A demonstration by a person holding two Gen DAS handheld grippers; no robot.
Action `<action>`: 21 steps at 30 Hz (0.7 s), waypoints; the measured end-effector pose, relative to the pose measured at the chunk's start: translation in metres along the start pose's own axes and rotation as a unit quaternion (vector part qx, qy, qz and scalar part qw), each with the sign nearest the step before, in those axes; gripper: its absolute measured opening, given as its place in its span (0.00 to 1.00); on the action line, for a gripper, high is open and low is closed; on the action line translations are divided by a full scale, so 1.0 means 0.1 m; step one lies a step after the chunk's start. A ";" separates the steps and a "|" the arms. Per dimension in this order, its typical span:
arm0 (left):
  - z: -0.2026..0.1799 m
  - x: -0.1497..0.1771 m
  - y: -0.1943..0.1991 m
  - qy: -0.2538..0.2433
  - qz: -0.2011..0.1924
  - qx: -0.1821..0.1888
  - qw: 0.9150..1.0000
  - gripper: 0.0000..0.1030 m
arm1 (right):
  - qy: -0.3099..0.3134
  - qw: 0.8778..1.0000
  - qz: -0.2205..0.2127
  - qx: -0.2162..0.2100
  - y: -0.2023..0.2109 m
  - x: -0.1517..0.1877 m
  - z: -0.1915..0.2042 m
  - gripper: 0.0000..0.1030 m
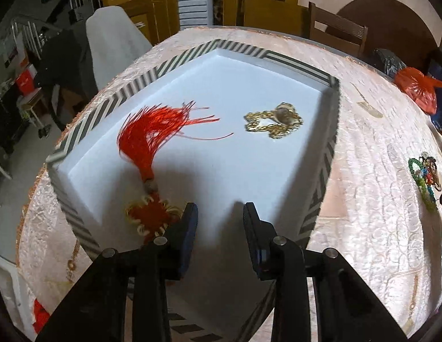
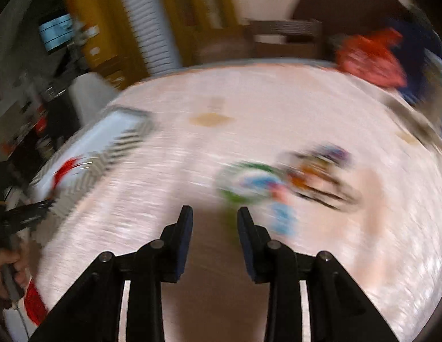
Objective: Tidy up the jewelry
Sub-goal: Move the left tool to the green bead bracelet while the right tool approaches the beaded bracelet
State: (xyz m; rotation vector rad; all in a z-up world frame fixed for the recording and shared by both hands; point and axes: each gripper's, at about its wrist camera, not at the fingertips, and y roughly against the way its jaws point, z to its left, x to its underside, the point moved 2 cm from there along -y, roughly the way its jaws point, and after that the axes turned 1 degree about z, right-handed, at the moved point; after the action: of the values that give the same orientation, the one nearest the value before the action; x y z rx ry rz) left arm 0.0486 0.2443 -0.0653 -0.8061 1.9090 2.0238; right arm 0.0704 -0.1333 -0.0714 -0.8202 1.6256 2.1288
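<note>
A: A pale pink embroidered tablecloth [image 1: 372, 154] is covering the round table you are working at, with a wooden chair [image 1: 339, 32] standing beyond its far edge. What is lying ahead of your left gripper [image 1: 221, 209]?

B: One tray [image 1: 141, 81] with a grey-and-white striped rim and a white floor is sitting directly under and ahead of that claw. Two pieces are lying in it. One red tassel ornament [image 1: 148, 148] is stretching from just beside the left finger, where its knot is almost touching the tip, up and away to the claw's left. One gold chain [image 1: 273, 122] is lying further ahead and a little to the claw's right, well apart from the tassel.

A: And the fingers?

B: You are holding them apart with only white tray floor showing in the gap.

A: What about your right gripper [image 2: 213, 212]?

B: Its fingers are also standing apart and empty. The view there is smearing badly. One heap of coloured bead jewelry [image 2: 266, 182] is lying just ahead of it and to its right, on the cloth; I cannot count the separate pieces. The same heap [image 1: 424, 176] is showing far to the right of your left claw. One red plastic bag [image 1: 419, 88] is sitting near the table's far right edge.
</note>
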 end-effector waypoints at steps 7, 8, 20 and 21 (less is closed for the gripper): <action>-0.68 -0.24 0.36 -0.034 -0.059 0.032 0.997 0.44 | -0.023 1.000 0.004 0.008 0.05 0.22 -0.54 0.32; -0.89 -0.27 0.32 -0.053 -0.051 0.052 0.996 0.44 | -0.023 1.000 0.002 0.010 0.04 0.22 -0.57 0.32; -2.57 -0.61 -0.38 -0.187 0.028 0.166 0.968 0.44 | 0.040 0.999 0.018 0.012 -0.37 -0.07 -0.29 0.29; -2.60 -0.62 -0.40 -0.194 0.026 0.162 0.967 0.44 | 0.044 0.999 0.018 0.014 -0.37 -0.08 -0.27 0.29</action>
State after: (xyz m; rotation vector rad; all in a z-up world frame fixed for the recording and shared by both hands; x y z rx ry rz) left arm 0.1788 0.0070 -0.0626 -0.2573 1.9623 1.6727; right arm 0.1051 -0.1479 -0.0995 -0.8930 1.7230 2.1171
